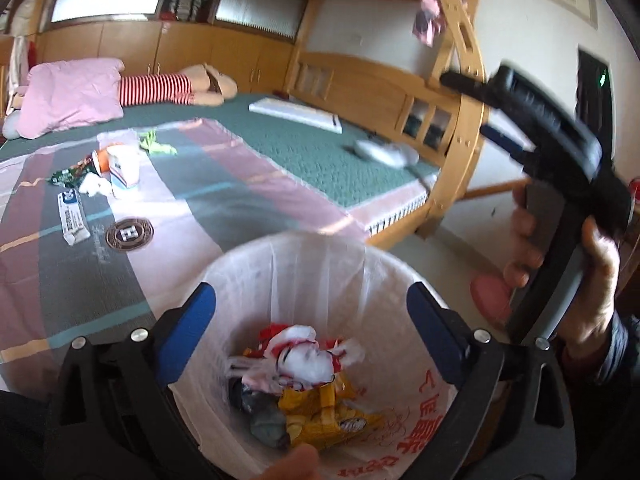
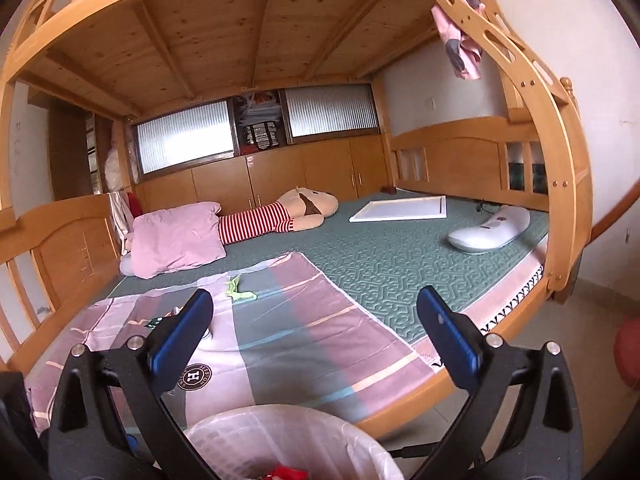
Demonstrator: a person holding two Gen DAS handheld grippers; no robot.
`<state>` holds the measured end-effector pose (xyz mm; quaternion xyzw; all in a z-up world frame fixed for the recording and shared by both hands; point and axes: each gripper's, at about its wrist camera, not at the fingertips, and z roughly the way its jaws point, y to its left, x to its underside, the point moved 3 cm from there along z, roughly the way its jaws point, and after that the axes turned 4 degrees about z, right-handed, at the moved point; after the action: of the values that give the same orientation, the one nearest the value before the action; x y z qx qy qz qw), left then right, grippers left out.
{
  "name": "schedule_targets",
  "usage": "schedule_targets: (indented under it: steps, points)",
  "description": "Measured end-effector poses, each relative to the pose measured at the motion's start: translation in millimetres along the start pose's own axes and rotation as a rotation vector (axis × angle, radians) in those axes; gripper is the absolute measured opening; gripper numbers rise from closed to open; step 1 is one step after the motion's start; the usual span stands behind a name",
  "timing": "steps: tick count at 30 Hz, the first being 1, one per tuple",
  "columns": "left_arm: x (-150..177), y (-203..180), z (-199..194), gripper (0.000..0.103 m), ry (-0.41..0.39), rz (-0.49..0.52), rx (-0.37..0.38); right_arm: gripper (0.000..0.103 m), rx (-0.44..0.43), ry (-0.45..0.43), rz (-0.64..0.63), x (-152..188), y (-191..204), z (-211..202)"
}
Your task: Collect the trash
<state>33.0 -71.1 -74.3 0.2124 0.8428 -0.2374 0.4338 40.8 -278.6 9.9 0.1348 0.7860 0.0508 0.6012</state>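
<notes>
A trash bin lined with a white bag [image 1: 404, 280] stands beside the bed and holds crumpled red, white and yellow wrappers [image 1: 308, 380]. My left gripper [image 1: 312, 320] is open and empty, directly above the bin's mouth. My right gripper [image 2: 320, 328] is open and empty, raised above the bin's rim [image 2: 280, 416] and pointing over the bed; it shows in the left wrist view [image 1: 484, 108], held by a hand. On the striped sheet [image 1: 248, 184] lie a white carton [image 1: 126, 168], crumpled wrappers [image 1: 80, 178], a white and blue packet [image 1: 72, 216] and a green scrap [image 2: 240, 292].
A wooden bunk bed frame [image 2: 560, 184] surrounds the green mattress [image 2: 384, 256]. On it are a pink pillow [image 2: 176, 240], a striped plush toy [image 2: 280, 216], a white board [image 2: 400, 208] and a white device [image 2: 488, 232]. A red object [image 2: 628, 356] sits on the floor.
</notes>
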Motion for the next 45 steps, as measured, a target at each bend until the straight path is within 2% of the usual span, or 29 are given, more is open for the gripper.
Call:
schedule_targets:
  steps: [6,12,17,36,39,45]
  points:
    - [-10.1,3.6,-22.8,0.098,-0.153,0.002,-0.075,0.1,-0.044,0.031,0.051,0.9,-0.5,4.0]
    - [-13.2,17.3,-32.7,0.099,-0.205,-0.06,-0.095,0.1,-0.082,0.058,0.039,3.5,7.1,7.8]
    - [-15.4,16.2,-39.9,0.099,-0.25,-0.046,-0.133,0.1,-0.139,0.099,0.02,4.2,16.2,12.2]
    - [-17.6,32.1,-49.5,0.099,-0.294,-0.118,-0.196,0.1,-0.14,0.138,-0.002,12.2,24.2,21.2]
    - [-18.3,35.7,-50.7,0.099,-0.301,-0.13,-0.203,0.1,-0.136,0.151,-0.037,15.6,28.1,22.4]
    - [-25.3,43.2,-49.4,0.099,-0.286,-0.066,-0.329,0.1,-0.146,0.151,-0.061,17.5,35.3,26.3]
